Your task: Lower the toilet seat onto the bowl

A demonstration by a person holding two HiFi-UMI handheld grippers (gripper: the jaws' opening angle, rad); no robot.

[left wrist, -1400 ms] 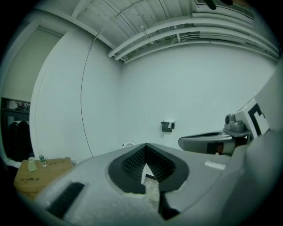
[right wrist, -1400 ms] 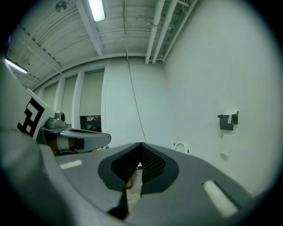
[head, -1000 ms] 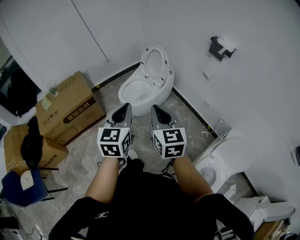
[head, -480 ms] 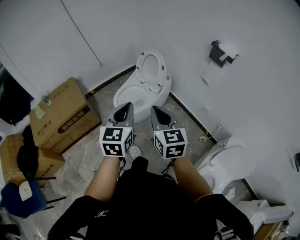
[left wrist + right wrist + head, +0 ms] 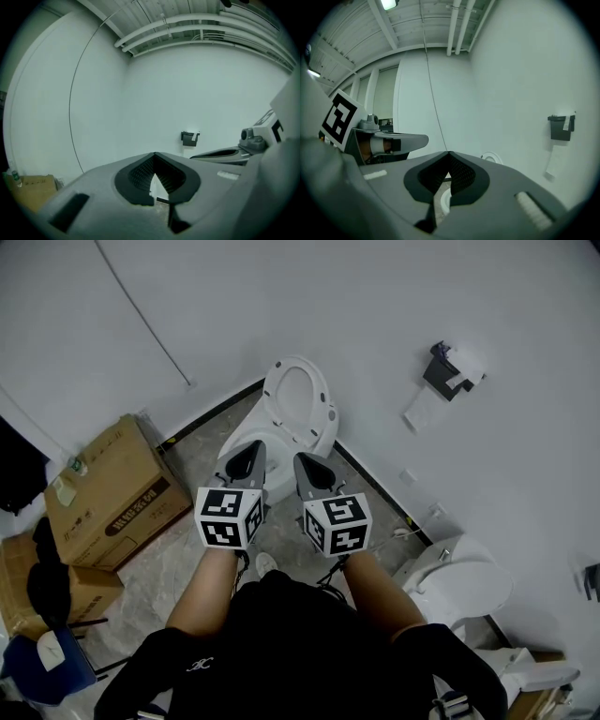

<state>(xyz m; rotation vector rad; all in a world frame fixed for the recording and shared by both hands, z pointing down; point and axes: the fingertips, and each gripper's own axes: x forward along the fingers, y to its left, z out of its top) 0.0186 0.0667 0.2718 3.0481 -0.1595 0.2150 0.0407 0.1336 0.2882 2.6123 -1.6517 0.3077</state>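
Note:
The white toilet stands against the wall with its seat (image 5: 298,404) raised upright; its bowl (image 5: 234,439) lies in front, partly hidden behind my grippers. Both grippers hover side by side above the near edge of the bowl, touching nothing. My left gripper (image 5: 247,456) is shut and holds nothing; my right gripper (image 5: 307,465) is shut and holds nothing too. In the right gripper view the raised seat (image 5: 493,158) peeks over the closed jaws, and part of the bowl (image 5: 445,200) shows below the tips. The left gripper view (image 5: 155,155) shows mostly bare wall.
Cardboard boxes (image 5: 108,493) sit on the floor to the left, with a blue chair (image 5: 42,667) behind them. A second toilet (image 5: 461,579) stands at the right. A paper holder (image 5: 448,369) hangs on the right wall. The person's legs fill the bottom.
The person has stepped closer: the toilet has slid down and left toward the grippers, whose tips now overlap the bowl. Both grippers stay shut, side by side.

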